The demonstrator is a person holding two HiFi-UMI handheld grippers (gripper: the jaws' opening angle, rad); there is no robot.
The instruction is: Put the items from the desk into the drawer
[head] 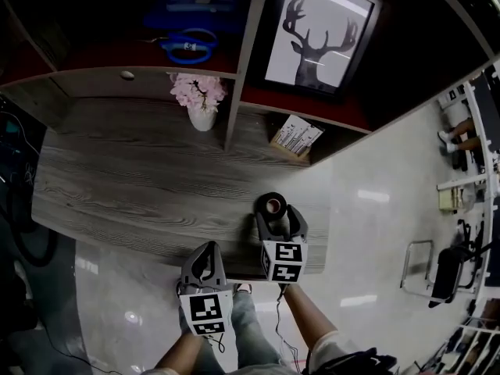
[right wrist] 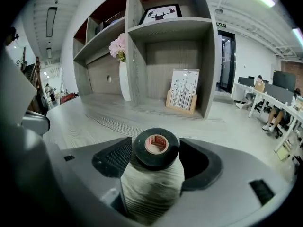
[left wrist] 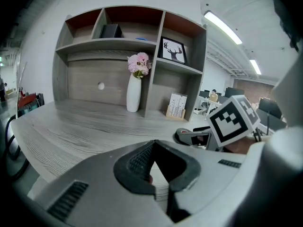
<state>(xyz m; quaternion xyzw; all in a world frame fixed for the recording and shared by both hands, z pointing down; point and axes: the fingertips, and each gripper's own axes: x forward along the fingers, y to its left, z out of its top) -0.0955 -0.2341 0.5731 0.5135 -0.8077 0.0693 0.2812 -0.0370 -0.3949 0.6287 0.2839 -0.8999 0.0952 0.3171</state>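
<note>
One roll of black tape (head: 273, 205) is laid flat near the right near edge of the worktop (head: 141, 186), between the spread right tongs (right wrist: 156, 160). The left tongs (left wrist: 154, 148), pressed together and empty, are held just left. Both are tilted downward. One flower vase (head: 202, 118) is set far back.

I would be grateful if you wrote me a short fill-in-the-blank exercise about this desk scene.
1. The right gripper straddles a black roll of tape lying flat on the grey wood-grain ____.
2. The white vase holds ____ flowers.
3. The black-framed deer picture stands ____ the small white printed card.
Missing words: desk; pink; above.
</note>
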